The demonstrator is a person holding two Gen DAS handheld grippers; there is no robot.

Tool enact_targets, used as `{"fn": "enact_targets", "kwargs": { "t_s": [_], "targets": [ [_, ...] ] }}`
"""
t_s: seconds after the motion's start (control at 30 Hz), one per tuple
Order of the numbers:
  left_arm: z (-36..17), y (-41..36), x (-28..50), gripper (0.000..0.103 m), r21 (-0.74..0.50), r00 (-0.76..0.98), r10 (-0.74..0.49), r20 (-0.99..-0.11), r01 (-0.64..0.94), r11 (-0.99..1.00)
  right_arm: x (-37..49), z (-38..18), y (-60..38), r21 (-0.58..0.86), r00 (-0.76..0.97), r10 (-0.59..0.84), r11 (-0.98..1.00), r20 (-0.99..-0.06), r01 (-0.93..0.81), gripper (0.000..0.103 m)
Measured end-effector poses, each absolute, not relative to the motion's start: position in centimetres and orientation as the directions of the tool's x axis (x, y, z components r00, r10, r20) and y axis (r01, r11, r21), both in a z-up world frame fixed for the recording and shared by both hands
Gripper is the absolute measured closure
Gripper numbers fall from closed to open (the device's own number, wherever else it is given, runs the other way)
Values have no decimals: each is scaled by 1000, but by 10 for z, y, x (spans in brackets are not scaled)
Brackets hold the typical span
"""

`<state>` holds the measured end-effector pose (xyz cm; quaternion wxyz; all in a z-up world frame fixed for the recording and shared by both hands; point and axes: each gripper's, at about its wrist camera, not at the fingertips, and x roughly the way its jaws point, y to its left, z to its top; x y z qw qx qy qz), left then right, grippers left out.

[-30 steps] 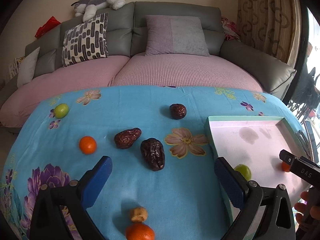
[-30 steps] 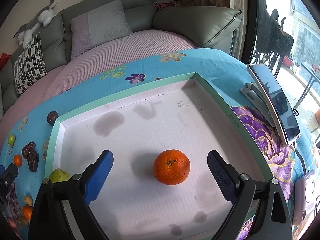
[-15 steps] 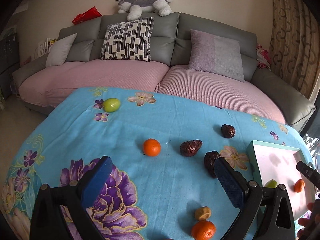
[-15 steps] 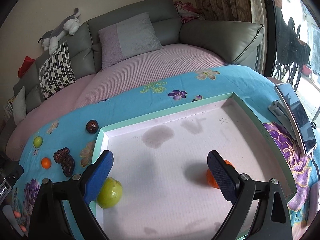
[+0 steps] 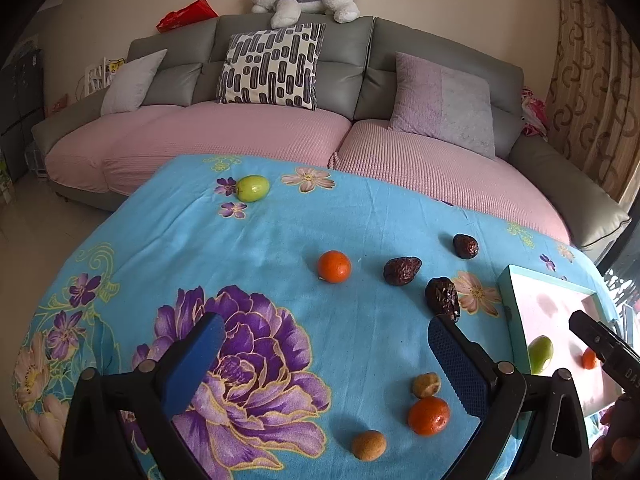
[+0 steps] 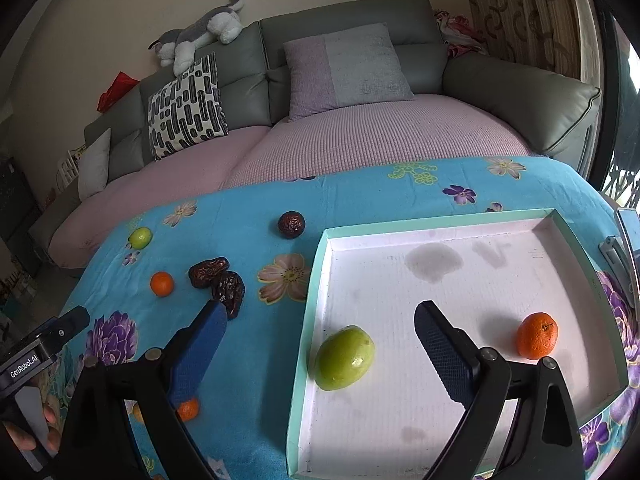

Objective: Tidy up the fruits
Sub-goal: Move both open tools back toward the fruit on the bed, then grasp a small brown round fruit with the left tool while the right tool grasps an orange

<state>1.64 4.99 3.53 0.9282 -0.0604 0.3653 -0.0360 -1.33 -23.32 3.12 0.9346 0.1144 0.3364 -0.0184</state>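
My left gripper [image 5: 324,342] hangs open and empty over the blue flowered cloth [image 5: 280,240]. On the cloth lie an orange [image 5: 334,266], a second orange [image 5: 428,416] near the front, a green fruit [image 5: 252,188] far back, three dark dates [image 5: 402,271] and two small tan fruits [image 5: 426,385]. My right gripper [image 6: 320,330] is open and empty above the left edge of the mint-rimmed white tray [image 6: 440,224]. Inside the tray rest a green fruit [image 6: 345,358] and an orange [image 6: 537,336].
A grey and pink sofa [image 5: 280,132] with cushions runs behind the table. A phone on a stand [image 6: 626,248] sits at the tray's right side. A person's hand [image 6: 28,432] holds the left gripper's handle at the lower left.
Both grippers swung left and pulled back. The orange left the space between the right gripper's fingers and now lies at the tray's right side. The left view now covers more of the cloth.
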Motion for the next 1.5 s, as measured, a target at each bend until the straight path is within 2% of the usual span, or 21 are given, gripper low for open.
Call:
{"fn": "enact_targets", "kwargs": {
  "t_s": [0.27,0.3,0.33,0.4,0.77,0.83,0.9,0.97,1.0,1.13,1.37,1.5],
  "targets": [
    [23,52,-7,0,-115,674,-126,-728,62,992,-24,44,-194,174,772,113,985,-626,-3,9],
    [21,51,-10,0,-103,669,-122,-733,68,992,-25,44,-190,183,768,132,983,-626,-19,12],
    [20,49,-13,0,-93,665,-119,-737,75,993,-26,45,-187,188,766,146,982,-626,-33,21],
    [16,47,-17,1,-85,651,-123,-749,89,992,-24,44,-179,184,755,163,981,-636,-56,30],
    [-11,37,-16,14,-106,563,-157,-811,123,987,-8,14,-158,269,639,281,956,-716,-118,40],
    [-17,34,-15,18,-113,543,-168,-823,134,985,-5,8,-157,301,619,312,945,-721,-126,42],
    [-23,31,-13,27,-126,518,-184,-835,145,981,-2,1,-155,326,595,334,937,-731,-126,42],
    [-26,29,-12,36,-131,505,-191,-842,151,980,1,-4,-152,331,574,342,935,-744,-128,48],
    [-27,29,-12,37,-134,502,-194,-843,154,979,2,-7,-150,331,566,344,935,-749,-130,52],
    [-32,26,-10,42,-159,481,-224,-847,172,972,3,-12,-146,335,551,355,932,-756,-141,52],
    [-39,22,-8,76,-215,448,-289,-846,209,954,5,-15,-144,335,542,356,931,-761,-141,54],
    [-36,23,-8,76,-217,460,-291,-839,207,954,6,-17,-141,332,537,357,932,-764,-146,54]
  ]
}}
